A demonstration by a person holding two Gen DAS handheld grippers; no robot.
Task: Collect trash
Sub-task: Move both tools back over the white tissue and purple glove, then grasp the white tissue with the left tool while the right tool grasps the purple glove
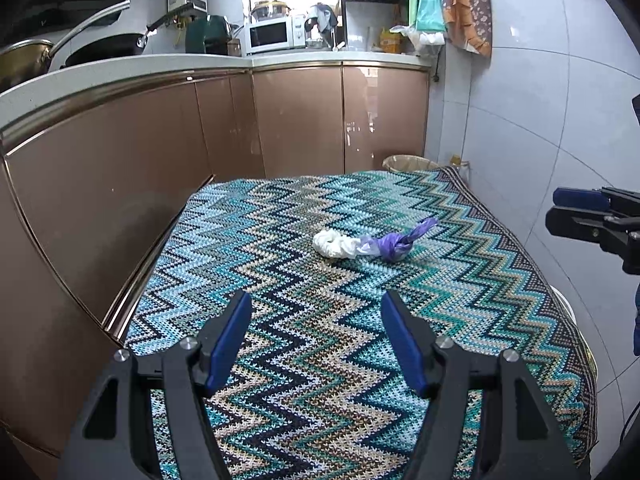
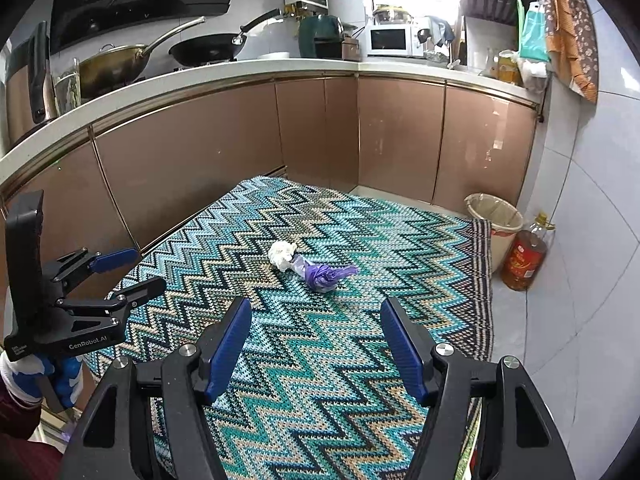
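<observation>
Two pieces of trash lie together near the middle of the zigzag-patterned tablecloth (image 1: 280, 360): a crumpled white tissue (image 1: 334, 243) (image 2: 282, 254) and a knotted purple plastic bag (image 1: 396, 246) (image 2: 324, 274) touching its right side. My left gripper (image 1: 316, 298) hovers over the near part of the cloth, open, with nothing between its blue pads. My right gripper (image 2: 316, 304) is also open and empty, short of the purple bag. Each gripper shows in the other's view: the right gripper (image 1: 554, 208) at the right edge, the left gripper (image 2: 150, 268) at the left.
A lined waste bin (image 2: 494, 210) (image 1: 404, 162) stands on the floor past the table's far right corner, beside a bottle of oil (image 2: 524, 256). Brown cabinets (image 2: 200, 160) run along the left and back, with pans and a microwave (image 2: 390, 40) on the counter. A tiled wall closes the right.
</observation>
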